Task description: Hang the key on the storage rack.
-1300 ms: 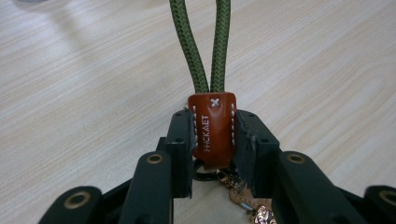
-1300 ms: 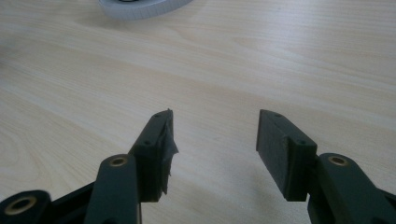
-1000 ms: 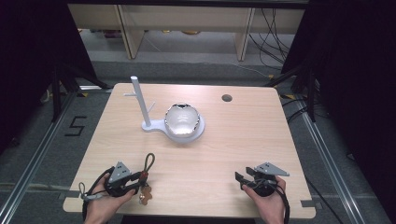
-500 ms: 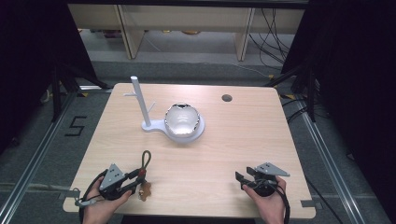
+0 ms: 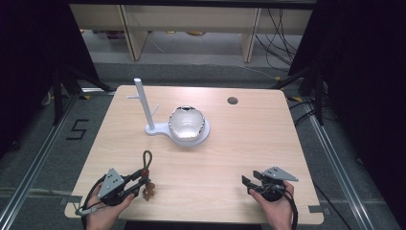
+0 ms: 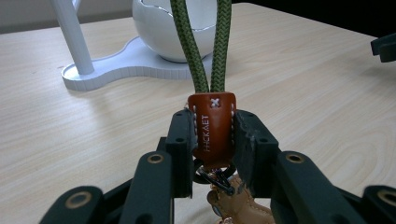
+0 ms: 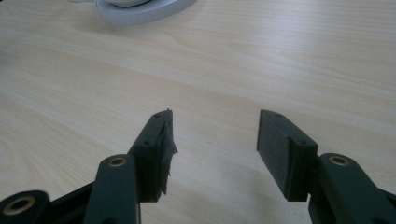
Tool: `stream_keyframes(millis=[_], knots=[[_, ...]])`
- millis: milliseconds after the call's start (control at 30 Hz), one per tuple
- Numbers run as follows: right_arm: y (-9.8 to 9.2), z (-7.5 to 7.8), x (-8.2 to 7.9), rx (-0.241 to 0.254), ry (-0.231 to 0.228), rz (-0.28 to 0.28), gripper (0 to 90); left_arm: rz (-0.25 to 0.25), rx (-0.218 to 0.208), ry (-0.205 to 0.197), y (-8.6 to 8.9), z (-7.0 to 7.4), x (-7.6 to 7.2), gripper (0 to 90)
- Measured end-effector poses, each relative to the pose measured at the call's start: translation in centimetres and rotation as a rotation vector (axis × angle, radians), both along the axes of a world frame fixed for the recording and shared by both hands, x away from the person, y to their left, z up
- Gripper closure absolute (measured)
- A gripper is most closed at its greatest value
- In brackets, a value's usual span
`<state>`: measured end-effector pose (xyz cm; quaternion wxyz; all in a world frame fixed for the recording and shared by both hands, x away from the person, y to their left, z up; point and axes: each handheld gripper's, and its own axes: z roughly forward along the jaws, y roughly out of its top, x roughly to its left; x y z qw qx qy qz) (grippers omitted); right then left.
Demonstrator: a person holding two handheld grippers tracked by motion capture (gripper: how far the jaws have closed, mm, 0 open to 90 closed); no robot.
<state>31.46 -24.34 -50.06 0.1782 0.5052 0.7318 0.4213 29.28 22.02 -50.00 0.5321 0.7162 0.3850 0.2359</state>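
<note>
Looking down, the left tongs (image 5: 136,184) are seen pinching a keychain (image 5: 146,172) at the desk's (image 5: 249,139) near-left edge. Stitched lettering on its leather tab (image 6: 211,126) is revealed from the left gripper. Spread right tongs (image 7: 212,149) are shown above bare wood; grey floor surrounds.

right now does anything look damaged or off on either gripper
Yes: the right gripper has a torn, frayed black pad peeling off one jaw in its own view; the other jaw's pad looks flat. The left gripper grips the keychain's brown leather tab squarely, nothing odd.
</note>
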Motion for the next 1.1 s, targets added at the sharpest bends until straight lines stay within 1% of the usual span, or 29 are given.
stream_keyframes(millis=[33, 67, 100, 133, 167, 200, 233, 267, 300, 333, 367, 467, 567, 600, 633, 667, 700, 767, 833, 867, 900, 933, 1000, 1033, 1067, 1100], knots=[[0.0, 0.1, -0.1, 0.017, 0.002, 0.007, 46.9, 0.002, -0.003, -0.005, 0.0, 0.1, 0.0, 67.9], [-0.1, 0.0, 0.0, 0.005, -0.013, 0.001, 46.9, 0.005, 0.000, -0.012, 0.1, 0.2, 0.0, 67.9], [0.0, 0.0, 0.0, -0.005, -0.007, -0.011, 46.9, 0.001, -0.013, -0.021, 0.1, 0.1, 0.0, 67.9], [-0.1, 0.1, 0.0, -0.003, -0.007, -0.005, 46.9, 0.011, -0.008, -0.021, 0.2, 0.3, -0.1, 67.9], [-0.1, 0.1, -0.1, 0.004, -0.005, 0.000, 46.9, 0.007, -0.017, -0.032, 0.3, 0.3, -0.1, 67.9], [0.0, 0.1, 0.0, -0.003, -0.003, -0.004, 46.9, 0.016, -0.011, -0.027, 0.4, 0.4, -0.2, 67.9], [0.0, 0.1, 0.0, -0.003, -0.003, -0.004, 46.9, 0.011, -0.014, -0.042, 0.5, 0.4, -0.1, 67.9], [0.3, 0.2, -0.3, 0.037, 0.029, -0.026, 46.9, 0.016, -0.017, -0.049, 0.6, 0.5, -0.2, 67.9], [0.3, 0.2, -0.3, 0.041, 0.022, -0.021, 46.9, 0.024, -0.016, -0.047, 0.7, 0.7, -0.3, 67.9], [0.0, 0.0, -0.1, -0.003, -0.010, -0.004, 46.9, 0.020, -0.020, -0.065, 0.8, 0.7, -0.3, 67.9], [0.1, 0.0, -0.1, 0.011, -0.009, 0.001, 46.9, 0.024, -0.023, -0.068, 0.9, 0.8, -0.3, 67.9], [0.2, 0.0, -0.1, 0.006, -0.007, -0.001, 46.9, 0.030, -0.029, -0.092, 1.2, 1.3, -0.4, 67.9], [0.3, 0.1, -0.1, -0.004, -0.005, -0.008, 46.9, 0.046, -0.022, -0.098, 1.4, 1.6, -0.6, 67.9], [0.3, 0.1, -0.1, -0.001, -0.006, -0.007, 46.9, 0.049, -0.020, -0.116, 1.4, 1.6, -0.5, 67.9], [0.3, 0.1, -0.2, 0.007, -0.011, 0.008, 46.9, 0.057, -0.011, -0.114, 1.4, 1.7, -0.6, 67.9], [0.3, 0.0, -0.1, 0.010, -0.016, 0.010, 46.9, 0.059, -0.004, -0.117, 1.5, 1.8, -0.6, 67.9], [0.3, 0.1, -0.2, 0.008, -0.014, 0.006, 46.9, 0.055, -0.016, -0.128, 1.5, 1.8, -0.5, 67.9], [0.3, 0.1, -0.2, 0.009, -0.016, 0.007, 46.9, 0.064, 0.005, -0.128, 1.6, 2.0, -0.6, 67.9], [0.3, 0.1, -0.2, 0.006, -0.012, 0.004, 46.9, 0.062, -0.007, -0.137, 1.6, 2.1, -0.5, 67.9], [0.3, 0.1, -0.2, 0.007, -0.012, 0.004, 46.9, 0.067, -0.004, -0.136, 1.6, 2.2, -0.6, 67.9], [0.6, 0.2, -0.5, 0.033, 0.018, -0.024, 46.9, 0.067, -0.001, -0.136, 1.7, 2.3, -0.6, 67.9], [0.5, 0.2, -0.4, 0.025, 0.008, -0.015, 46.9, 0.065, -0.008, -0.147, 1.7, 2.4, -0.5, 67.9], [0.6, 0.1, -0.3, 0.030, 0.000, -0.015, 46.9, 0.070, -0.001, -0.142, 1.8, 2.6, -0.5, 67.9], [0.6, 0.1, -0.4, 0.034, 0.006, -0.015, 46.9, 0.070, -0.008, -0.149, 1.8, 2.6, -0.4, 67.9], [0.6, 0.1, -0.4, 0.027, 0.012, -0.014, 46.9, 0.072, -0.001, -0.147, 2.0, 2.8, -0.4, 67.9], [0.5, 0.1, -0.2, 0.013, -0.007, 0.001, 46.9, 0.074, -0.005, -0.149, 2.0, 2.9, -0.4, 67.9]])
